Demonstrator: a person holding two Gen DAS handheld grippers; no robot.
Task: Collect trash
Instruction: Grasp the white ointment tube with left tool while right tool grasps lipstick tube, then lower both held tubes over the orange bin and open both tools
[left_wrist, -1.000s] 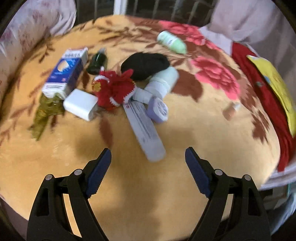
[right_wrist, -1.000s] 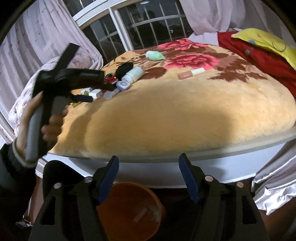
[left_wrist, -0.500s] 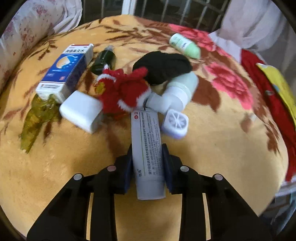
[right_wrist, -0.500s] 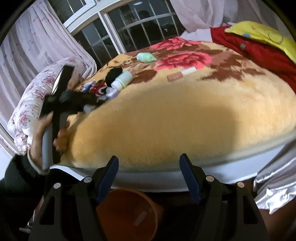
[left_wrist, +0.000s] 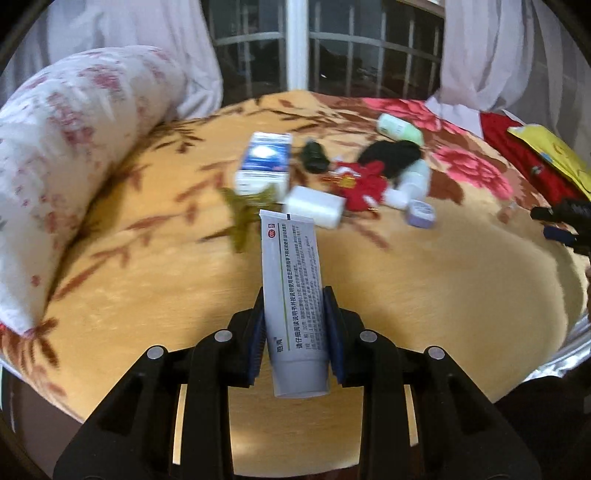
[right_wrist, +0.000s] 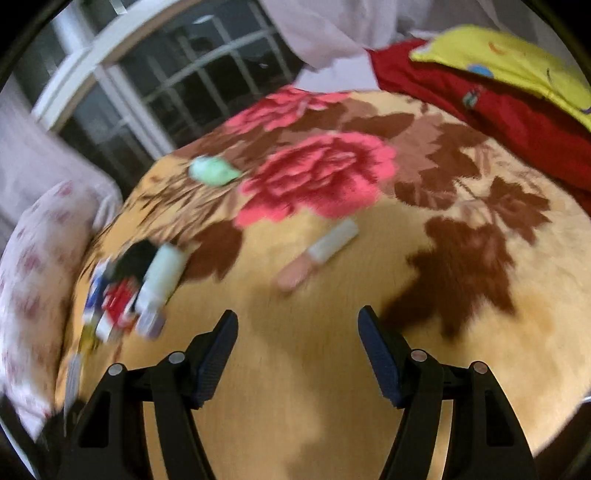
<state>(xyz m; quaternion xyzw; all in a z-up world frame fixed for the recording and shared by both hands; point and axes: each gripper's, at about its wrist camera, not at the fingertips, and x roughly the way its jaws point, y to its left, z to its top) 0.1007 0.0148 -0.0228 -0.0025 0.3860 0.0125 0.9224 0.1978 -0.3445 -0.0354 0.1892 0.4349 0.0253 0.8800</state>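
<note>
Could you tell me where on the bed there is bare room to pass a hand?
The tan blanket is bare in front of the right gripper, between the pink tube and the near edge. It is crowded at the left, around the white bottle.

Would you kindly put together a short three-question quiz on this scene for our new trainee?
1. True or false: the left claw grips a white tube.
2. What lies nearest ahead of the right claw: A) pink-and-white stick, B) green bottle, C) yellow cloth?
3. Fill in: nothing lies between the right claw's ____ jaws.

Key: 1 true; 2 A; 3 closing.
</note>
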